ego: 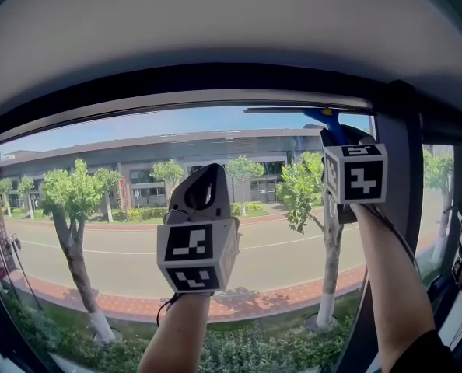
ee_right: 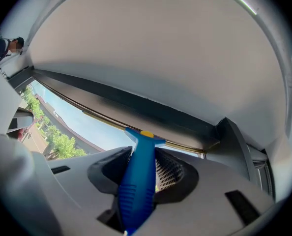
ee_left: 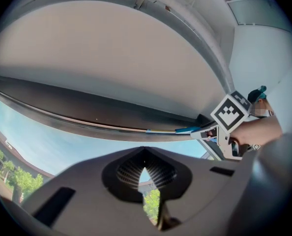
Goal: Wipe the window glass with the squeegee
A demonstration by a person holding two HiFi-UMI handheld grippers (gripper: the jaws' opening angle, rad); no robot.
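Nearest to me, my left tool point(ego: 207, 190) is raised in front of the pane a little toward 6 o'clock from the middle of the head view. Its jaws are pressed together at the tips with nothing between them, and only a sliver of daylight shows through. My right tool point(ego: 334, 133) is up at about 2 o'clock, pinching the blue handle of the squeegee point(ee_right: 139, 180) firmly between its ribbed pads. The handle runs out past the jaws toward 12 o'clock.

Just beyond that tool, the squeegee's blade lies along the very top edge of the window glass point(ego: 122, 208), right under the dark upper frame point(ego: 215, 80). It stretches from the handle toward 9 o'clock, close to the upright post at the pane's right side.

I judge the wipe to be at the head of a stroke, with the blade set at the top corner and the whole height of the pane below left to pull. I see no streaks, suds or water, so I cannot tell whether any other strip is already done.

Farthest off, through the glass, are trees point(ego: 71, 200), a road and a long grey building
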